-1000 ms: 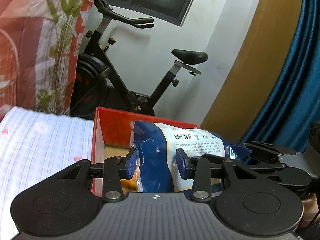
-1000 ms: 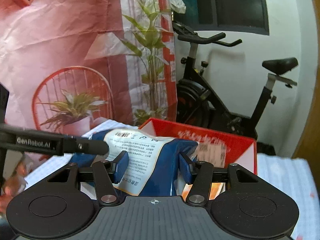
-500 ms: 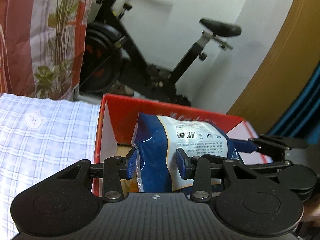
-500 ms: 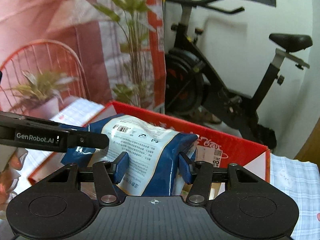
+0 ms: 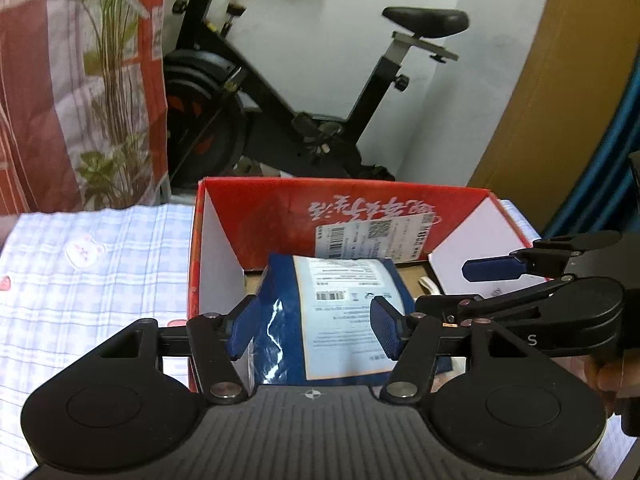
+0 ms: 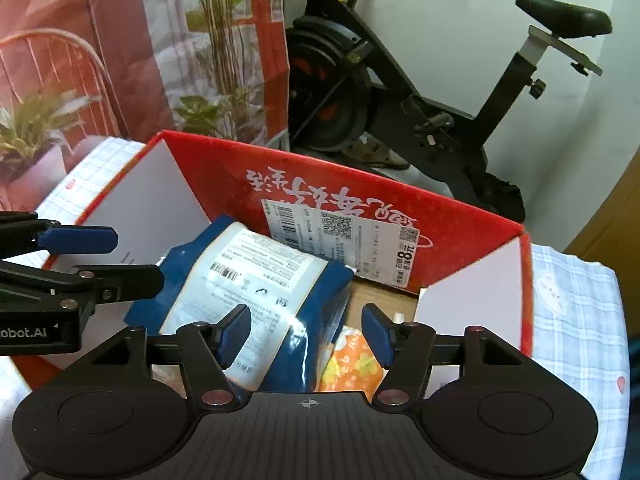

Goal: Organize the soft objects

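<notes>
Blue-and-white plastic soft pack (image 5: pixel 340 312) lies inside the open red cardboard box (image 5: pixel 280 204) on the blue checked cloth (image 5: pixel 92 280), beside an orange flowered packet (image 6: pixel 354 364). Left gripper (image 5: pixel 314 330) and right gripper (image 6: pixel 306 334) both straddle the pack, jaws opening, pads clear of its sides.
</notes>
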`<state>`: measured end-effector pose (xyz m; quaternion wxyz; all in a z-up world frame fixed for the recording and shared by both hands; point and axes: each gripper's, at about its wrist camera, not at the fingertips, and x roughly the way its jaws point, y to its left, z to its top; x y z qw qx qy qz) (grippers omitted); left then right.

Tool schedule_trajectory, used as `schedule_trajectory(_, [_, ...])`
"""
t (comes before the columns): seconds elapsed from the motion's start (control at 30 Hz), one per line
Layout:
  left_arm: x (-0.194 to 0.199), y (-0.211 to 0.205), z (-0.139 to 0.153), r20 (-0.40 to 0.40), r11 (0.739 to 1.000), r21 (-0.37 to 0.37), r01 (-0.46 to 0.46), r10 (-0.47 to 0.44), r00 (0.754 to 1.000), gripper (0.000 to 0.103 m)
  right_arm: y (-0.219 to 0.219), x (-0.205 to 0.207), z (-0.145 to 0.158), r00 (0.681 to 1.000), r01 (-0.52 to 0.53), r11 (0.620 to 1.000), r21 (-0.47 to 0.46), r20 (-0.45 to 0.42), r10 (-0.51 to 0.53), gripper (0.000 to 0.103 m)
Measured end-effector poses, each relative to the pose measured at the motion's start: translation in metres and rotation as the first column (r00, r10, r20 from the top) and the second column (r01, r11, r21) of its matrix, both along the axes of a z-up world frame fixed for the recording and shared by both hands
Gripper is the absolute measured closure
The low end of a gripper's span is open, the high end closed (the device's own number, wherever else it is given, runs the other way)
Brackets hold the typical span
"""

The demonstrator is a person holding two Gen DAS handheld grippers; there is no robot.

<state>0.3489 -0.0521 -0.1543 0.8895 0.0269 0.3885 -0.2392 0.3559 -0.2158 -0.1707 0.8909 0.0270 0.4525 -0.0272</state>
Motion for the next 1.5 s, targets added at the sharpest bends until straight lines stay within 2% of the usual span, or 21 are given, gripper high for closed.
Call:
schedule_trajectory(0.2, [-0.032,0.004,0.021,0.061,1.000,0.009,-0.001,0.000,0.998,0.039,0.001,-0.036,0.023,0.998,-0.001,1.000,-0.018,0.069,0.002,0.045])
schedule_trajectory(0.43, [-0.076,0.017,0.035,0.119,1.000,0.004,-0.027,0.026,0.993,0.039,0.002,-0.090,0.040,0.986,0.025,1.000,0.014,0.166,-0.027,0.045])
schedule_trajectory(0.8, [-0.137,0.043,0.023,0.150,0.997,0.001,-0.076,0.075,0.986,0.039,0.030,-0.170,0.044,0.951,0.028,1.000,0.013,0.309,-0.031,0.045])
schedule_trajectory(0.93, [-0.153,0.048,0.017,0.164,0.996,0.010,-0.086,0.083,0.983,0.039,0.037,-0.193,0.040,0.937,0.039,0.998,0.040,0.345,-0.050,0.045])
schedule_trajectory(1.33, [-0.178,0.053,-0.001,0.174,0.996,-0.001,-0.093,0.092,0.980,0.039,0.050,-0.231,0.008,0.939,0.063,0.996,0.065,0.333,-0.081,0.045])
schedule_trajectory(1.5, [-0.180,0.057,-0.007,0.155,0.995,-0.028,-0.095,0.098,0.983,0.035,0.052,-0.238,-0.002,0.944,0.066,0.996,0.062,0.320,-0.082,0.043])
